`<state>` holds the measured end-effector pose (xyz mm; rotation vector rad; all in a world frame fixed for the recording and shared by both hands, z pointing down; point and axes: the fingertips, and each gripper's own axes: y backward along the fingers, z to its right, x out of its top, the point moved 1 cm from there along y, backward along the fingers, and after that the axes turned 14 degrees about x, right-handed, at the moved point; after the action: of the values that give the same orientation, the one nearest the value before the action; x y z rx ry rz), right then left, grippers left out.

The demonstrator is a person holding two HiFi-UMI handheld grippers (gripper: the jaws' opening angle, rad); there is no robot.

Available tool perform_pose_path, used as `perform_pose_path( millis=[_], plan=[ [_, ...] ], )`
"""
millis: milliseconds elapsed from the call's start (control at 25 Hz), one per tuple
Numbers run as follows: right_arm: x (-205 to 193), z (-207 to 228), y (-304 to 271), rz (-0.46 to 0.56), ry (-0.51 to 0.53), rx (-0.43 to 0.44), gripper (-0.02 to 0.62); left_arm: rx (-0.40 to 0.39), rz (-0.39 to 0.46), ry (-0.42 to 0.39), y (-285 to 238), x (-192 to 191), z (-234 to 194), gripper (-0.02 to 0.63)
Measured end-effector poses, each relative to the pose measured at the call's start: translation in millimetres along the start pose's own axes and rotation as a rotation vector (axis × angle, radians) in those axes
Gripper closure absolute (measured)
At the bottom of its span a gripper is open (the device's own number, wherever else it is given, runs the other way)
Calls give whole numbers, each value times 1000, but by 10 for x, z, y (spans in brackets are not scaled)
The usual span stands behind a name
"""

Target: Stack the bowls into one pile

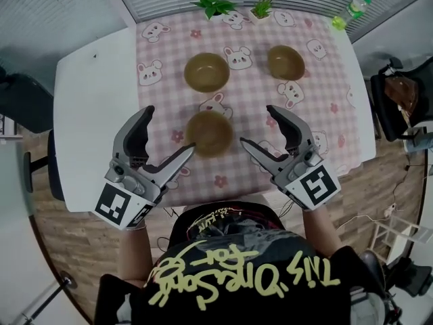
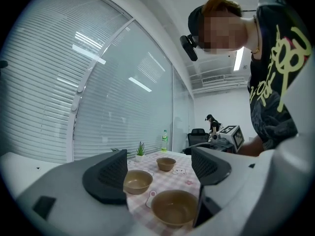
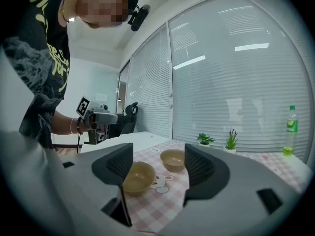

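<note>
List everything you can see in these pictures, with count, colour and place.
round tan bowls: three, tan, on the cloth, all apart; two far, one near
pink checked tablecloth with bunny prints: one, pink and white, over the table's right part
white table: one, white, under the cloth
small potted plants: two, green, far edge
clear plastic bottle: one, green label, far right corner
black office chairs: two, black, beside the table
left gripper: one, grey and black, open, empty, near left
right gripper: one, grey and black, open, empty, near right
person's T-shirt: one, black, yellow lettering
</note>
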<state>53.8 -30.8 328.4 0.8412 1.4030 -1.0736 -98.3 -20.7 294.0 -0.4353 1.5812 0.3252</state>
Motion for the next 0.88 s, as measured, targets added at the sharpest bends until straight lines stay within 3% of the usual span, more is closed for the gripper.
perform_pose_path(
  millis=[160, 400, 560, 880],
  plan=[
    [-170, -60, -59, -41, 46, 44, 282, -22, -6, -18, 1, -111, 21, 193],
    [-586, -222, -132, -217, 155, 124, 276, -82, -136, -104, 37, -457, 152, 181],
    [-740, -287, -174, -259, 151, 154, 276, -123, -184, -138, 62, -666, 246, 173],
    [-959, -341, -235, -311, 125, 186, 275, -139, -256, -96, 80, -1020, 280, 161]
  ],
)
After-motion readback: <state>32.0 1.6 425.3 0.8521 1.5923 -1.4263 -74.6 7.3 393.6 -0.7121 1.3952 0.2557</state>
